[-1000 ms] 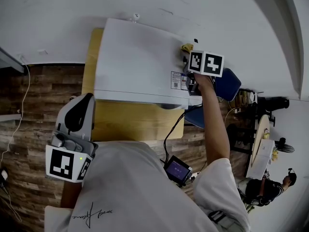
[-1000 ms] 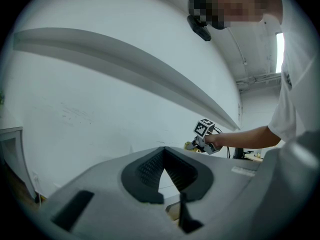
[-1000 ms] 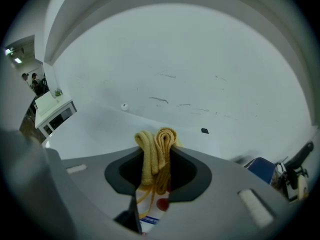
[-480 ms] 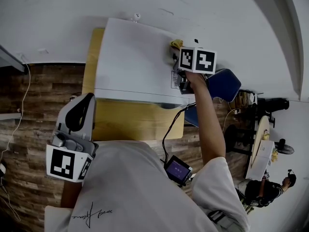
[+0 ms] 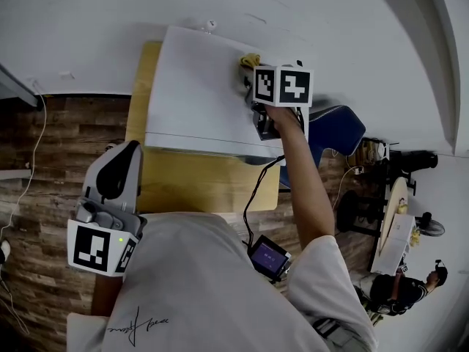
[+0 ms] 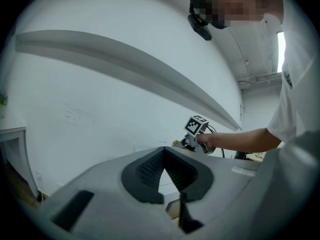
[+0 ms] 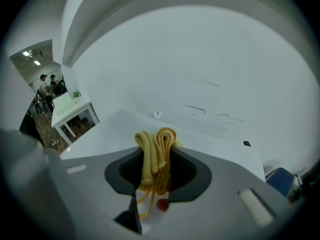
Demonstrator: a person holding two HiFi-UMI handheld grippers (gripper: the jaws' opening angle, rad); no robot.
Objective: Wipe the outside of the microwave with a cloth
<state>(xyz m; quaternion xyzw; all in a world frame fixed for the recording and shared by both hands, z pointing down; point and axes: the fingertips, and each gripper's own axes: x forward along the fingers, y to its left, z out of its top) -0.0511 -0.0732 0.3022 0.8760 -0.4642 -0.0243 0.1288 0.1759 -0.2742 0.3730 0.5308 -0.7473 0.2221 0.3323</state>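
I wear a white T-shirt [image 5: 198, 284] with short sleeves [image 5: 330, 270] and a thin dark handwritten mark [image 5: 135, 321] printed on it. My left gripper [image 5: 126, 151] is a light grey shell with black ribbed pads [image 6: 147, 171] inside its jaws, a small green light [image 5: 119, 239], and a white cube [image 5: 99, 248] bearing black square markers. My right gripper [image 5: 250, 75] has the same grey body and a matching cube [image 5: 282, 86]. A black cable [image 5: 250, 211] runs from it to a small black box [image 5: 269, 259] with a bluish screen.
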